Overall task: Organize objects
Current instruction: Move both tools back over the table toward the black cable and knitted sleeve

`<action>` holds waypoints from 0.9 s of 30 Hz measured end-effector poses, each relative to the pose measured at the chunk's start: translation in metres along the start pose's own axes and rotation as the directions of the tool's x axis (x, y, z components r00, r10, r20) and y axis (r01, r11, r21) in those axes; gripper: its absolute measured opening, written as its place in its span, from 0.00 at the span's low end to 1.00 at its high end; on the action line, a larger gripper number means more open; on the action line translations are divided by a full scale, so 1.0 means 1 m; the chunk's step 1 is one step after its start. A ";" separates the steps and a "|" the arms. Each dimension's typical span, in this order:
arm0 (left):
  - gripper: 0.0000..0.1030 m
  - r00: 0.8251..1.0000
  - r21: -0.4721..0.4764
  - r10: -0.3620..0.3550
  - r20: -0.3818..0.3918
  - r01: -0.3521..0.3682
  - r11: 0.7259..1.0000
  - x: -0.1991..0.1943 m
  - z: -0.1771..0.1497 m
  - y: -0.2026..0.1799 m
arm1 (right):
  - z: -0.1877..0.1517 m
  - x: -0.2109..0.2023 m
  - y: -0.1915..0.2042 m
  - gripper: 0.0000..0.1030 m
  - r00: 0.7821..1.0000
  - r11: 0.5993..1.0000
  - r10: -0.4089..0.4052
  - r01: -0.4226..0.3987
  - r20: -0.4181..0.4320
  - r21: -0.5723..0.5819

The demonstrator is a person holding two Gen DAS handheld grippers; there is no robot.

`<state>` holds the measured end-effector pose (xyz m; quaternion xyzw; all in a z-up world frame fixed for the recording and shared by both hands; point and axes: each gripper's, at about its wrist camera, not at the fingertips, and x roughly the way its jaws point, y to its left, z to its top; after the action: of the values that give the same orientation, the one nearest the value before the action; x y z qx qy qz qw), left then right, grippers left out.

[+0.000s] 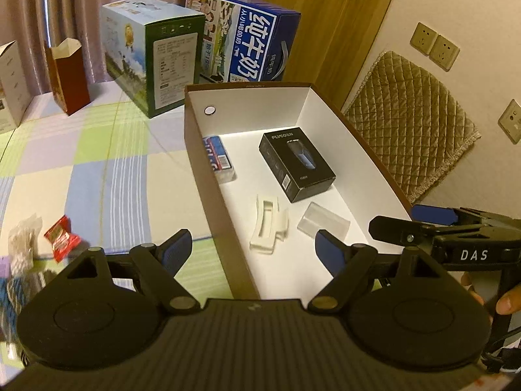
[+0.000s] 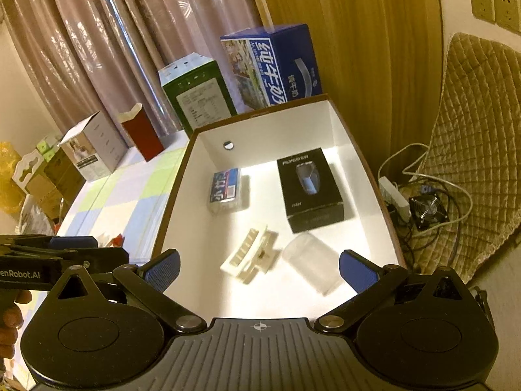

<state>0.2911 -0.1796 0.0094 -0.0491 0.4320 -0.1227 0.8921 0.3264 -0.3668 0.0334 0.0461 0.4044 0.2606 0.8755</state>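
Note:
A shallow cardboard box (image 1: 208, 176) (image 2: 169, 195), white inside, lies on the checked cloth. In it are a black shaver carton (image 1: 296, 166) (image 2: 311, 189), a blue packet in clear wrap (image 1: 218, 158) (image 2: 228, 192), a white plastic clip (image 1: 268, 226) (image 2: 250, 255) and a clear plastic piece (image 1: 322, 224) (image 2: 312, 265). My left gripper (image 1: 254, 251) hangs open over the box's left wall with nothing between its fingers. My right gripper (image 2: 259, 268) is open and empty above the near end of the box, over the clip and the clear piece. A red wrapper (image 1: 60, 238) lies outside, left of the box.
Behind the box stand a blue milk carton (image 1: 247, 39) (image 2: 276, 65), a green carton (image 1: 153, 62) (image 2: 198, 94), a dark red paper bag (image 1: 68, 75) (image 2: 141, 132) and a white carton (image 2: 94, 148). Crumpled plastic (image 1: 24, 244) lies at the left. A quilted cushion (image 1: 410, 123), cables and a fan (image 2: 429, 210) are on the right.

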 end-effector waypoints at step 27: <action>0.78 0.997 -0.054 0.065 -0.041 -0.068 0.996 -0.067 -0.087 0.049 | -0.069 -0.012 0.077 0.98 0.992 0.994 0.074 -0.081 -0.101 -0.070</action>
<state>0.1912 -0.1130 -0.0033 -0.0570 0.4541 -0.0819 0.8854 0.2374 -0.3155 0.0179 0.0165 0.4350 0.3111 0.8448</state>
